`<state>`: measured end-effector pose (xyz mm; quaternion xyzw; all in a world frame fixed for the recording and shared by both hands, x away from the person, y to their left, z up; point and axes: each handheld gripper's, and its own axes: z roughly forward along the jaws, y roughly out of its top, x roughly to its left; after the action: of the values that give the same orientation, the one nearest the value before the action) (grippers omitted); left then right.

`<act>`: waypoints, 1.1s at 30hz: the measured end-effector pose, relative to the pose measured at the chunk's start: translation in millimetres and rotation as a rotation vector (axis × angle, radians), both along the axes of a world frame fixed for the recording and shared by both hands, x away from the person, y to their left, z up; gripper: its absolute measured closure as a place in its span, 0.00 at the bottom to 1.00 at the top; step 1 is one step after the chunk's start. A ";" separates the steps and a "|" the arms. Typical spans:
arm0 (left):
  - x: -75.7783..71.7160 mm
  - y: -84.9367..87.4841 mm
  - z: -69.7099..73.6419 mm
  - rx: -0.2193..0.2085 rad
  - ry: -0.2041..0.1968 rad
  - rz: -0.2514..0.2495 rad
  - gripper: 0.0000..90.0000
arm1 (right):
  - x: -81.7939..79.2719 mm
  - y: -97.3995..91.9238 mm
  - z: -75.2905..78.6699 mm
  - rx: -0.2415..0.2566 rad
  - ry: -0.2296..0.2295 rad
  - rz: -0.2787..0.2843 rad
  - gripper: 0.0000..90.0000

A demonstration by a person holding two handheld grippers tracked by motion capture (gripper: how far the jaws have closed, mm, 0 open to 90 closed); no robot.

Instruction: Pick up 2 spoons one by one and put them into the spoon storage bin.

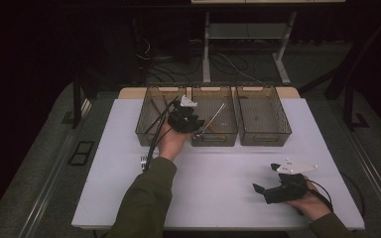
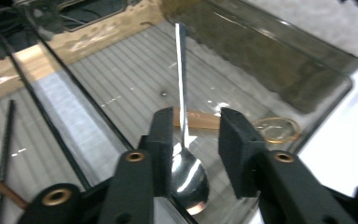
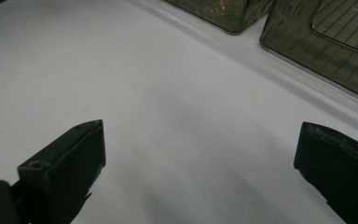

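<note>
The spoon [image 2: 186, 158] is plain polished steel, a rounded bowl catching bright reflections and a long, slim, straight handle running away from it; it carries no mark or writing I can read. It lies in the middle bin [image 1: 215, 119] of three smoky, see-through bins lined up along the far edge of the white worktop [image 1: 213, 193], its bowl toward the bin's near wall and its handle [image 1: 217, 115] slanting up toward the far side over the ribbed floor. The left gripper [image 2: 196, 135] reaches over that near wall, and its black jaws stand apart on either side of the spoon where the handle meets the bowl; the left pad looks right up against the metal, the right pad clear of it, so nothing is squeezed. A brownish stick lies crosswise under the handle, and a thin amber ring [image 2: 276, 129] sits on the bin floor just beyond the right pad. The left bin [image 1: 155, 115] holds dark, thin rods, and the right bin [image 1: 263, 115] stands beside the middle one. Well apart, near the worktop's near right corner, the right gripper [image 1: 264, 191] rests low in the person's hand with its jaws spread wide over bare white surface, holding nothing.
</note>
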<state>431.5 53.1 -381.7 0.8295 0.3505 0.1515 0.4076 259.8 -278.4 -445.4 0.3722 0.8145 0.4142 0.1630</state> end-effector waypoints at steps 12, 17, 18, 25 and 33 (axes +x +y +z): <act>-21.2 18.6 9.5 -0.008 -0.022 -0.074 0.50 | 0.1 0.3 -0.3 -0.004 0.000 -0.002 0.02; -33.5 25.8 9.7 -0.016 -0.028 -0.092 0.44 | 0.3 0.5 -0.4 -0.007 0.002 -0.004 0.02; -36.1 27.6 10.3 -0.016 -0.029 -0.097 0.44 | 0.4 0.5 -0.4 -0.007 0.001 -0.004 0.02; -58.6 39.7 9.5 -0.027 -0.042 -0.091 0.46 | 0.4 0.4 -0.4 -0.007 0.002 -0.004 0.02; -81.6 62.0 -2.3 -0.012 -0.012 -0.099 0.71 | 0.2 0.5 -0.2 -0.005 0.000 -0.006 0.02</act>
<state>349.9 115.2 -384.0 0.8424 0.3074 0.1339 0.4218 260.0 -277.8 -445.6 0.3742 0.8145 0.4114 0.1650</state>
